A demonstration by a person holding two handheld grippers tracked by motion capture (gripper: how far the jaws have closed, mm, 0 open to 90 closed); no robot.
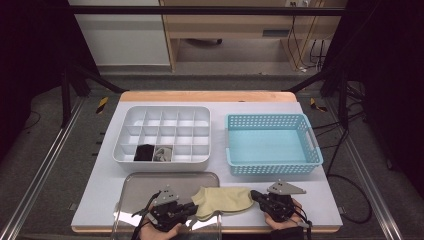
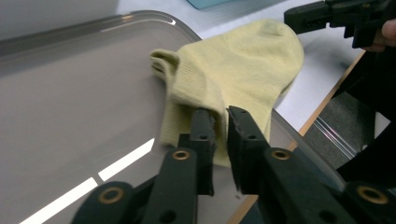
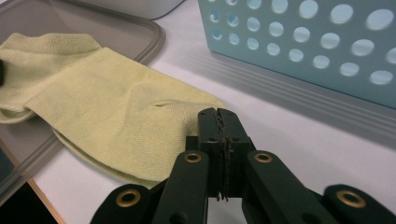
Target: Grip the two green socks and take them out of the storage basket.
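Two grippers flank one yellow sock at 6 o'clock, half on the clear tray; two organizer cells filled, basket empty.
Left gripper view: jaws slightly parted, sock edge between, pressing unclear.
Right gripper view: jaws clenched on sock toe. Stowing remains.

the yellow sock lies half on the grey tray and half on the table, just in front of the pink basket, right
Not quite: the basket is light blue, not pink, as the high view shows. The rest holds: the yellow sock lies partly on the grey tray and partly on the table, just in front of that basket.
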